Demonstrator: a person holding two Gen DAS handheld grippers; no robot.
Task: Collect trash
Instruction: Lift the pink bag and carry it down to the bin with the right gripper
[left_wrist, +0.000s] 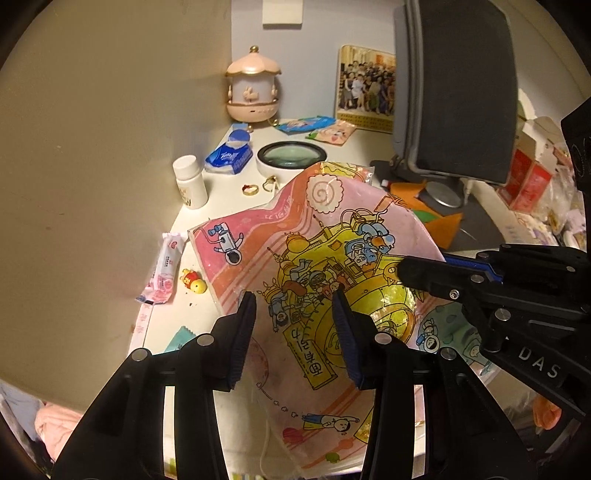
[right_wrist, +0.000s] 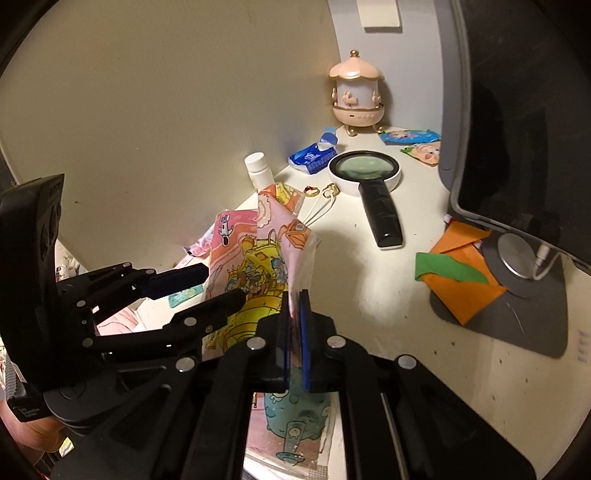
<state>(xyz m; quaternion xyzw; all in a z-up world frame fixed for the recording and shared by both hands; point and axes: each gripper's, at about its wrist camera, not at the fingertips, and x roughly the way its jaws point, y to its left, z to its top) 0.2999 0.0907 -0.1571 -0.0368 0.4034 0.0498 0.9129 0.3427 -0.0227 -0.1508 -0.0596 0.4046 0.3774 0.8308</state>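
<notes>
Both my grippers are on the big printed snack bag (left_wrist: 325, 258), which is lifted off the white desk (right_wrist: 388, 295) and hangs crumpled between them. My right gripper (right_wrist: 294, 295) is clamped flat on one edge of the film, pads nearly meeting. My left gripper (left_wrist: 293, 299) stands partly closed with the bag between its fingers (left_wrist: 245, 325); from its own camera I cannot tell whether the pads truly press the film or only straddle it. Risk one: if the left hold is loose, the slick foil slides out and the bag swings from the right pinch alone. Risk two: the dangling lower part sweeps the desk and drags the small pink wrapper (left_wrist: 164, 267) or the yellow toy figure (left_wrist: 192, 281) off the near edge. Risk three: pulling my hands apart tears the film at the right pinch. Other wrappers near the pink lamp (left_wrist: 253, 88) remain uncollected.
</notes>
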